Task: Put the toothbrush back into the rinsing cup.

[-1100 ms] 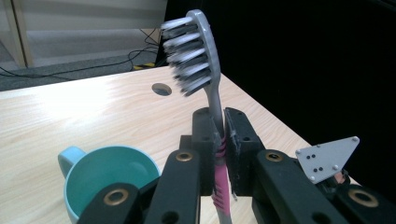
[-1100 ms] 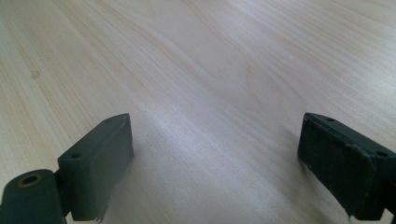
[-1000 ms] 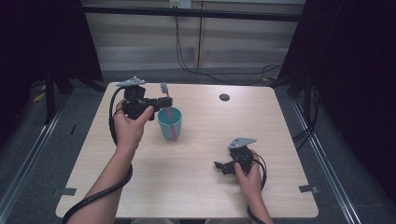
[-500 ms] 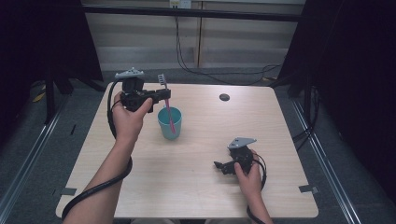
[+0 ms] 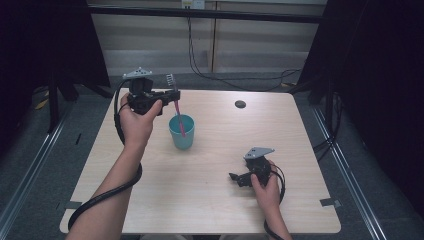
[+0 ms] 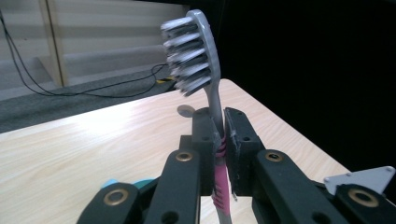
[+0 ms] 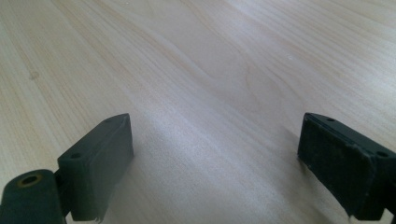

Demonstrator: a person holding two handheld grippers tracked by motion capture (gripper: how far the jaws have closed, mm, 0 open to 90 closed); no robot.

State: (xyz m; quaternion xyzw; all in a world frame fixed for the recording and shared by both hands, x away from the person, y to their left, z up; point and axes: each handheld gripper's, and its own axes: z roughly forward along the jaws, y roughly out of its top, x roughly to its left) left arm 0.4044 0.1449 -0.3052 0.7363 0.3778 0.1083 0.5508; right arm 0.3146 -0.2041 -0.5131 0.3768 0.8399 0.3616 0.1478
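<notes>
Left gripper (image 5: 172,95) has lifted the toothbrush (image 5: 176,107) higher above the teal cup (image 5: 181,132).
Its jaws clamp the handle; right gripper (image 5: 239,178) rests spread wide, empty, on the table (image 5: 220,150).

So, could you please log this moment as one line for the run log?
left gripper: shut on toothbrush, handle end in teal cup | right gripper: open, low over table | small dark disc: far side

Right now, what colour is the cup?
Teal; the cup shows best in the high view.
</notes>
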